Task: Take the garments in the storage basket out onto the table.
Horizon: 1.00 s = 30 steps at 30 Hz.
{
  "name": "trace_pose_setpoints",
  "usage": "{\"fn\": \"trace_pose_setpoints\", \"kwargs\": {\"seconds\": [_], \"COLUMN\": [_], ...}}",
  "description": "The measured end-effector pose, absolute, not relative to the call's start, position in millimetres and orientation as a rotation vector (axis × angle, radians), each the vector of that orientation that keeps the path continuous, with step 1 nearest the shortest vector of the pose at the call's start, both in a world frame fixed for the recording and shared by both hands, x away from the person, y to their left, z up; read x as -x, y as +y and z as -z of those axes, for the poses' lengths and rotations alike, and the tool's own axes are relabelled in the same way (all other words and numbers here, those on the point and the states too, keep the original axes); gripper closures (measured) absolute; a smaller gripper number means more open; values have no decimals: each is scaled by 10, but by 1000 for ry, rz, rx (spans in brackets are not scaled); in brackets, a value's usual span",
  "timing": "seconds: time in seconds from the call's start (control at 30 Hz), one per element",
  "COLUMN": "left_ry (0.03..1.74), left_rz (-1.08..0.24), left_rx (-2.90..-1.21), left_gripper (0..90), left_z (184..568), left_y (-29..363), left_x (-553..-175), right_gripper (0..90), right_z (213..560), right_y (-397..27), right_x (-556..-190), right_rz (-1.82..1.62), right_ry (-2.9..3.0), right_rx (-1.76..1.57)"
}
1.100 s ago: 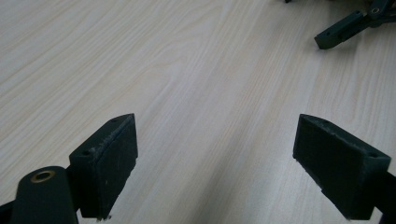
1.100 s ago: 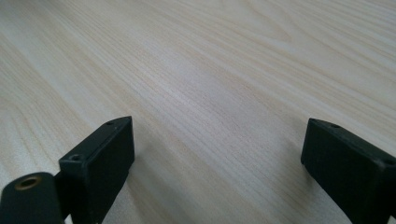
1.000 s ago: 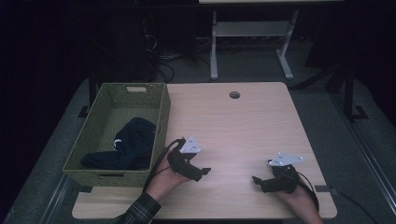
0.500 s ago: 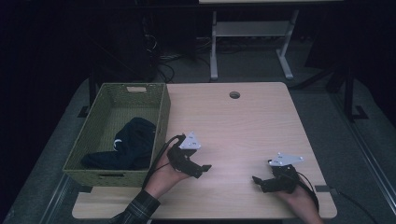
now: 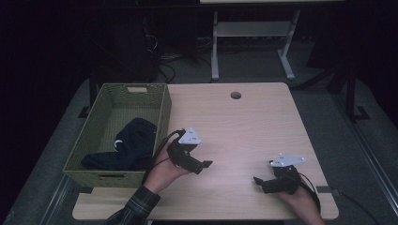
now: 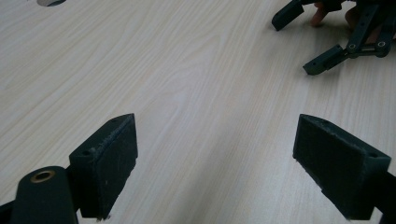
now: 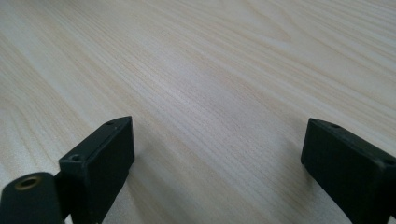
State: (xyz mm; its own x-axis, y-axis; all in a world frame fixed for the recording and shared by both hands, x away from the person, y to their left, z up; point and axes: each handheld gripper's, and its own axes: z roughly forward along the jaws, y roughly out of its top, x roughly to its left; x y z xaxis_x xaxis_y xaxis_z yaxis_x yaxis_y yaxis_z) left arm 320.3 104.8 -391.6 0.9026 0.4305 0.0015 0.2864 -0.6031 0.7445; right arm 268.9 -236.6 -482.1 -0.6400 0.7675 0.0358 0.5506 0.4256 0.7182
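Lying bunched in the near end of the green woven basket (image 5: 162,110), the dark garment (image 5: 129,147) sits just to the far side of our left gripper (image 5: 199,165), beyond the basket wall. We hold that gripper low over the bare wooden table (image 5: 244,126), jaws spread wide and empty, pointing away from the cloth toward our right gripper (image 5: 261,183), which rests near the table's front edge, also wide open with nothing between its jaws. To take the garment cleanly, we judge the left gripper should turn back, rise over the rim, and pinch the highest fold rather than drag against the weave.
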Motion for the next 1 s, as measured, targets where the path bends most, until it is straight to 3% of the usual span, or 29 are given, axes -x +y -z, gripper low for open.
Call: {"fn": "trace_pose_setpoints", "kwargs": {"seconds": [1.0], "left_ry": [461], "left_rz": [-113], "left_rx": [-2334], "left_gripper": [138], "left_z": [3658], "left_y": [1200], "left_x": [-3360], "right_gripper": [84], "right_z": [4821], "right_y": [-2347], "right_x": [-2687], "right_rz": [-1031], "right_ry": [2376], "right_rx": [-1161]}}
